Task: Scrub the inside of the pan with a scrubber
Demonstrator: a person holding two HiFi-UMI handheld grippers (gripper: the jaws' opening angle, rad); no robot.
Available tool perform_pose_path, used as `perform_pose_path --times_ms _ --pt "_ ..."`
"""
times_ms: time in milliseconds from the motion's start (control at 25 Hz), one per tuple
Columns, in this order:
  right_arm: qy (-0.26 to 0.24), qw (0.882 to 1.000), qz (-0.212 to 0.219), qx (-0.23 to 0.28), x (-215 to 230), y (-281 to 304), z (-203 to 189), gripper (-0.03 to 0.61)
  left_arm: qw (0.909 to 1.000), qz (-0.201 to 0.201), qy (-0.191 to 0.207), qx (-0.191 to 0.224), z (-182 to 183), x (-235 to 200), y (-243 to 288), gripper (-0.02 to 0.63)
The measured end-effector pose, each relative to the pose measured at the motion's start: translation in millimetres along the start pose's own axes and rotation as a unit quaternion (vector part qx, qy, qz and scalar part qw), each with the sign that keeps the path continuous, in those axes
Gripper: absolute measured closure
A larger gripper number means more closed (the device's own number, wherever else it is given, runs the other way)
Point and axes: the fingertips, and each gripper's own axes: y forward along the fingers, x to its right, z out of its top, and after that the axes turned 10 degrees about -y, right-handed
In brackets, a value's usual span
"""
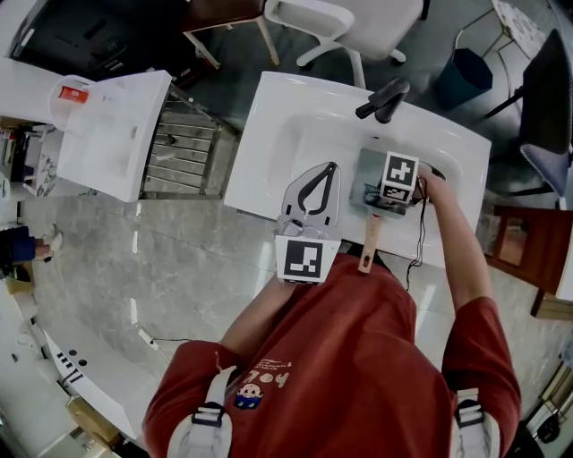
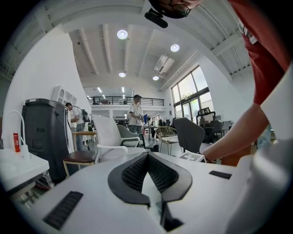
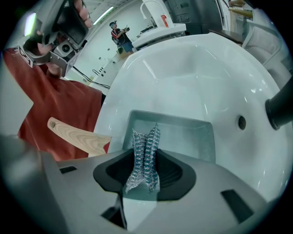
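A square grey pan (image 1: pixel 369 170) lies in the white sink (image 1: pixel 286 134), its wooden handle (image 1: pixel 368 246) pointing back over the front rim toward me. My right gripper (image 1: pixel 376 195) is low over the pan, and its marker cube hides much of it. In the right gripper view my right gripper (image 3: pixel 145 153) is shut on a silvery mesh scrubber (image 3: pixel 144 137), just above the pan (image 3: pixel 187 132) and beside the handle (image 3: pixel 75 135). My left gripper (image 1: pixel 331 168) is left of the pan and touches nothing. Its jaws are shut and empty in the left gripper view (image 2: pixel 147 155).
A black faucet (image 1: pixel 383 98) stands at the sink's far side and shows at the right edge (image 3: pixel 280 109) near the overflow hole (image 3: pixel 241 122). A white counter (image 1: pixel 107 134) with a metal rack is on the left. A white chair (image 1: pixel 349 22) and blue bin (image 1: pixel 464 76) are beyond.
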Motion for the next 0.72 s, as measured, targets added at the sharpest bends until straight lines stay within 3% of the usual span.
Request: perform_pose_path --times_ms 360,560,720 --pt "-0.015 0.997 -0.071 -0.028 33 5 -6 0.422 1.0000 0.003 0.001 -0.004 -2 -2 2 0.600" --pt "-0.020 0.990 -0.134 -0.040 58 5 -10 0.422 0.9994 0.001 0.025 0.025 0 -5 5 0.600" --pt "-0.022 0.985 -0.158 -0.060 67 13 -19 0.424 0.9998 0.005 0.017 0.010 -4 -5 4 0.600"
